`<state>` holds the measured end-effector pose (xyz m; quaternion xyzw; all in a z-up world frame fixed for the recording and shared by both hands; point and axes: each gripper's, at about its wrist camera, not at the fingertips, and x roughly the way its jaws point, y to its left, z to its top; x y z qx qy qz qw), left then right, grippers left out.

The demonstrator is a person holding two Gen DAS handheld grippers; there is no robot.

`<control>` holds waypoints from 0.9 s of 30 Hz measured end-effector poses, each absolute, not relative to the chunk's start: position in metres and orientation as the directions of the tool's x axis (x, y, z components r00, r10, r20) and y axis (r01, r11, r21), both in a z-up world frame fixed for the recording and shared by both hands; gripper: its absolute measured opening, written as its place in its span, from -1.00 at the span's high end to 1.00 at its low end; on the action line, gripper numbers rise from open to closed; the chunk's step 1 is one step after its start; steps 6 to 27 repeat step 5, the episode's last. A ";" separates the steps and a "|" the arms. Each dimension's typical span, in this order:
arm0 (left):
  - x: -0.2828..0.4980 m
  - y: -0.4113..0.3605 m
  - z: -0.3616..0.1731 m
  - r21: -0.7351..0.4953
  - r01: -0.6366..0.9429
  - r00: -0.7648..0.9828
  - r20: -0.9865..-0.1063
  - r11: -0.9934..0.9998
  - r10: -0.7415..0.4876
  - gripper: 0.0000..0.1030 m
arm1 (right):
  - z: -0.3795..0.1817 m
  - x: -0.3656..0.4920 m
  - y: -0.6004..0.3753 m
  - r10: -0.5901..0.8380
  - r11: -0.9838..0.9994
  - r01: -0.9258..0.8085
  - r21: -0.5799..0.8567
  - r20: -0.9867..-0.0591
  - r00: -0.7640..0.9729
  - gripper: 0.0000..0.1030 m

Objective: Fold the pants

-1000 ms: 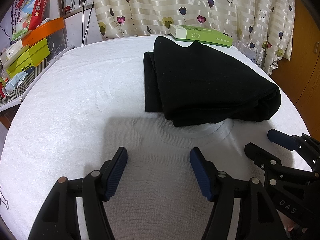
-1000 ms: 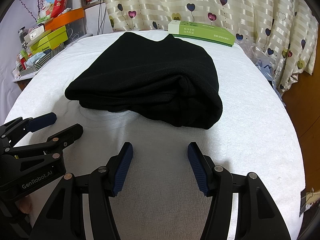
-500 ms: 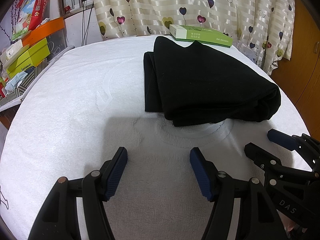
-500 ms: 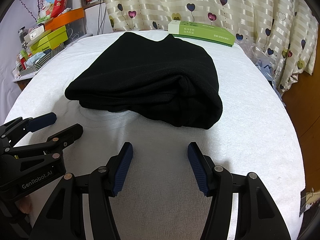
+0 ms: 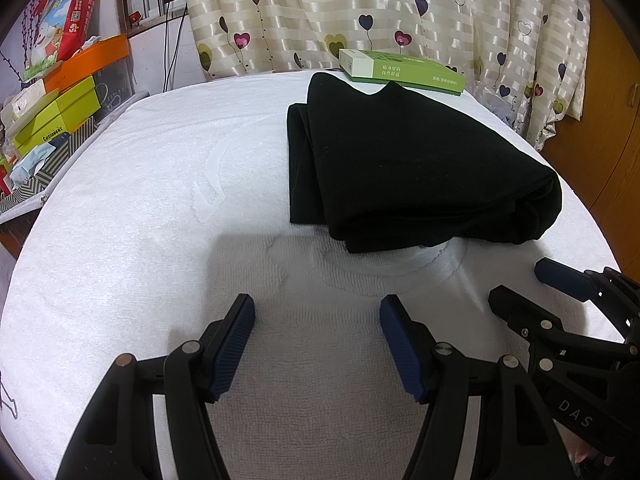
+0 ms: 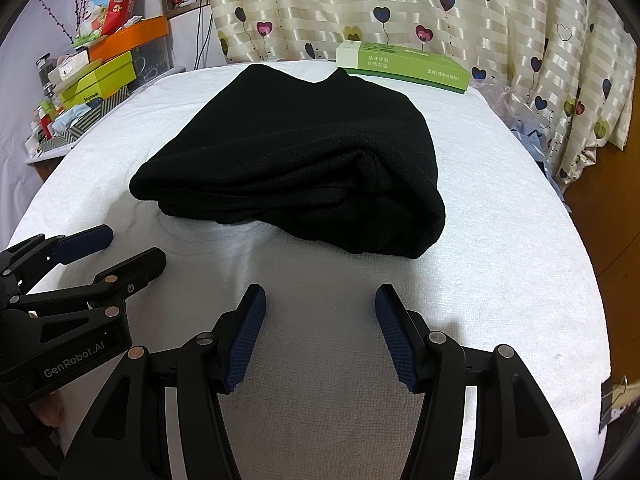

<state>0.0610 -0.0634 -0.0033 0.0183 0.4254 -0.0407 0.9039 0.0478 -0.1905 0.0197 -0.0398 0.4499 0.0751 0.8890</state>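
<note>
While the black pants (image 5: 408, 168) sit folded in a thick bundle toward the far edge of the towel-covered worktop (image 5: 140, 208), just short of the green box (image 5: 404, 70), I hold both grippers back near the front edge, clear of the cloth. Left gripper (image 5: 316, 344) gapes empty; right gripper (image 6: 320, 332) likewise. My right view alone shows the bundle's bunched, rounded end.

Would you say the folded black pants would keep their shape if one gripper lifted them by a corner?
Probably not. The black pants look like soft knit in loose rounded layers, so they would likely droop and unfold. On the terry white towel they would probably drag rather than slide.
</note>
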 end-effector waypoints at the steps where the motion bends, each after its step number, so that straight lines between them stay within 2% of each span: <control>1: 0.061 -0.063 -0.003 -0.002 0.089 0.635 -0.770 0.996 -0.059 -0.31 | 0.020 0.048 -0.191 0.097 0.986 -0.169 -0.003 -0.806 0.584 -0.13; 27: 0.061 -0.063 -0.003 -0.002 0.089 0.635 -0.770 0.996 -0.059 -0.31 | 0.020 0.048 -0.190 0.098 0.986 -0.169 -0.003 -0.806 0.584 -0.13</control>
